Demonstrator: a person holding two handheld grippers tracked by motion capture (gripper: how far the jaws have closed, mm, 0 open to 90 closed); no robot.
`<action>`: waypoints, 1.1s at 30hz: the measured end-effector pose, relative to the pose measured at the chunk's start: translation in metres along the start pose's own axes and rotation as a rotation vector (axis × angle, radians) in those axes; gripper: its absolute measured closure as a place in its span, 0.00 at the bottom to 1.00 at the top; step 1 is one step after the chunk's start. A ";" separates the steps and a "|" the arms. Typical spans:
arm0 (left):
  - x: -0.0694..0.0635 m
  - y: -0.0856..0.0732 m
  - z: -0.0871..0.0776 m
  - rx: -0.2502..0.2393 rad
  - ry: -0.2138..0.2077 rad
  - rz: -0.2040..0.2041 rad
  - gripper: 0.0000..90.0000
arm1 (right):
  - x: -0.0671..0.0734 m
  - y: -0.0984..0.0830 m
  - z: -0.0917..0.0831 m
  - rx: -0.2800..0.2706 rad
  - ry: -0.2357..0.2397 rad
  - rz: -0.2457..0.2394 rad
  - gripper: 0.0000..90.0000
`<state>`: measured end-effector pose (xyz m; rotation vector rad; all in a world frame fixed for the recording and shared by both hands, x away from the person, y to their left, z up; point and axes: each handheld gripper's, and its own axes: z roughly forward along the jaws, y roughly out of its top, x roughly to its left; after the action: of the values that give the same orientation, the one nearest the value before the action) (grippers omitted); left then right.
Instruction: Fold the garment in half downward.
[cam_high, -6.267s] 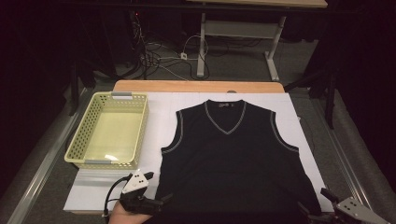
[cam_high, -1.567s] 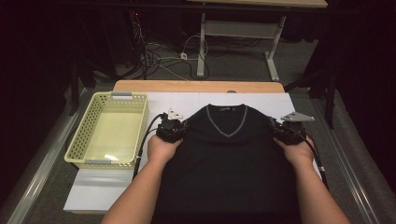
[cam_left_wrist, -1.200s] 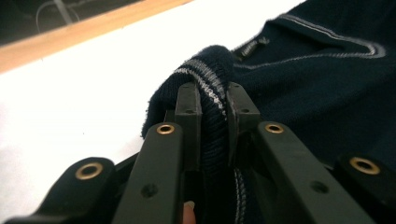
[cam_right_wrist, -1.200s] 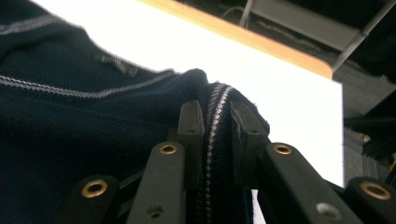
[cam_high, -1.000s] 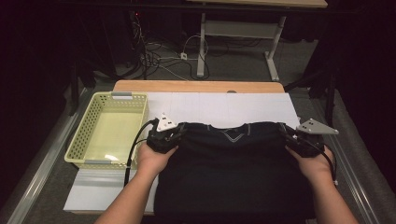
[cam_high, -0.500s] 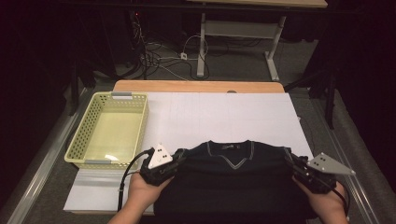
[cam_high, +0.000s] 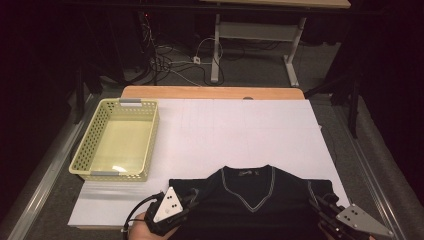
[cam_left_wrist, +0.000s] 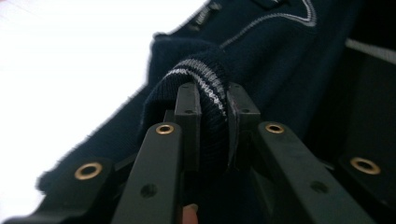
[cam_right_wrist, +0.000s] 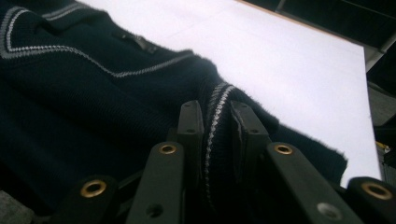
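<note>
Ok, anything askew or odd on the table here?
Nothing stands out. The vest lies folded and square at the near edge, a shoulder pinched in each claw, left and right; the basket sits straight.

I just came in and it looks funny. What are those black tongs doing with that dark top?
A person is folding a dark sleeveless sweater on the white table. The left tongs and the right tongs each pinch a striped shoulder edge, holding the top half over the bottom half near the table's front edge. A yellow basket waits on the left.
</note>
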<state>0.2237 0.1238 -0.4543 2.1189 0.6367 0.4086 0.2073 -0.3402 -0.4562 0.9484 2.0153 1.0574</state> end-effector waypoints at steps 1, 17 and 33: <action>-0.002 -0.003 0.001 0.007 0.006 0.011 0.85 | 0.002 -0.003 0.000 0.002 0.000 0.000 0.86; -0.008 -0.006 -0.012 -0.037 -0.030 -0.007 0.85 | 0.007 -0.016 -0.013 0.004 -0.002 -0.015 0.85; 0.014 -0.021 -0.006 -0.051 -0.057 -0.131 0.40 | -0.008 -0.017 -0.015 -0.037 0.048 0.175 0.43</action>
<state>0.2259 0.1461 -0.4675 2.0201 0.7201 0.2885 0.1945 -0.3594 -0.4624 1.1050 1.9725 1.2171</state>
